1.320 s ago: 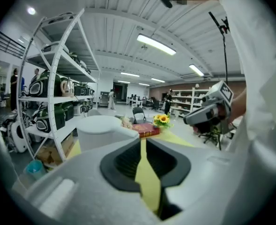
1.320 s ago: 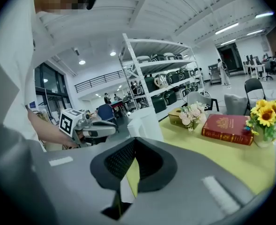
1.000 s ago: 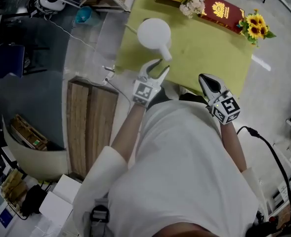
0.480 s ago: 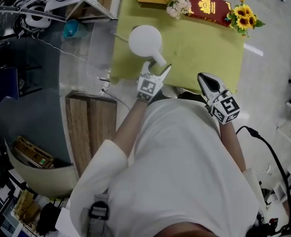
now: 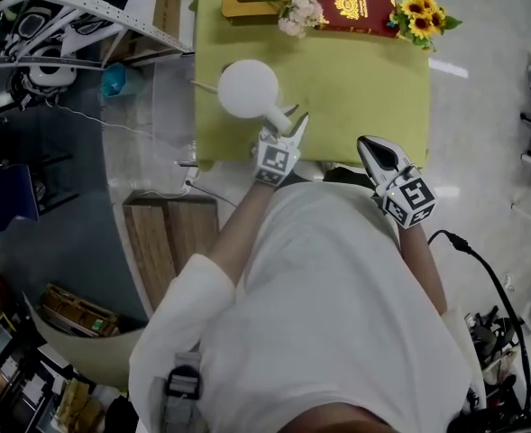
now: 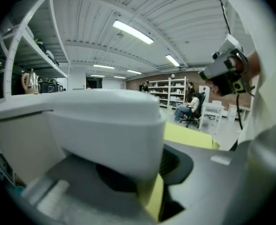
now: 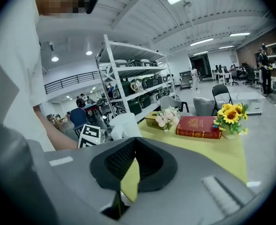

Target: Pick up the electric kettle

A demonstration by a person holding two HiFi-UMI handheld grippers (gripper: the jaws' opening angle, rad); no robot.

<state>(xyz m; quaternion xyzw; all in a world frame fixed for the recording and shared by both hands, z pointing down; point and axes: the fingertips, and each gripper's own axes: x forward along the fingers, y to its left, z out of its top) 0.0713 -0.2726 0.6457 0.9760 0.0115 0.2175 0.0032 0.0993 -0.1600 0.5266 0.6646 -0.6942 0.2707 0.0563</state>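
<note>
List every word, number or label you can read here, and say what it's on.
No text here is legible.
Red book: gold emblem on the cover, any lettering too small to read.
Marker cubes: black-and-white square patterns, no letters or numbers.

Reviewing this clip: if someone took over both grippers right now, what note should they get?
Left gripper: jaws closing with the kettle handle between them; a gap shows at one pad, so it is not yet gripped.
Right gripper: shut, empty, at the table's near edge, apart from the kettle.
White electric kettle: stands on the yellow table, near its left side, handle toward the person.
Done: left gripper placed around the handle.
Left: finish closing on the handle, then lift the kettle.
</note>
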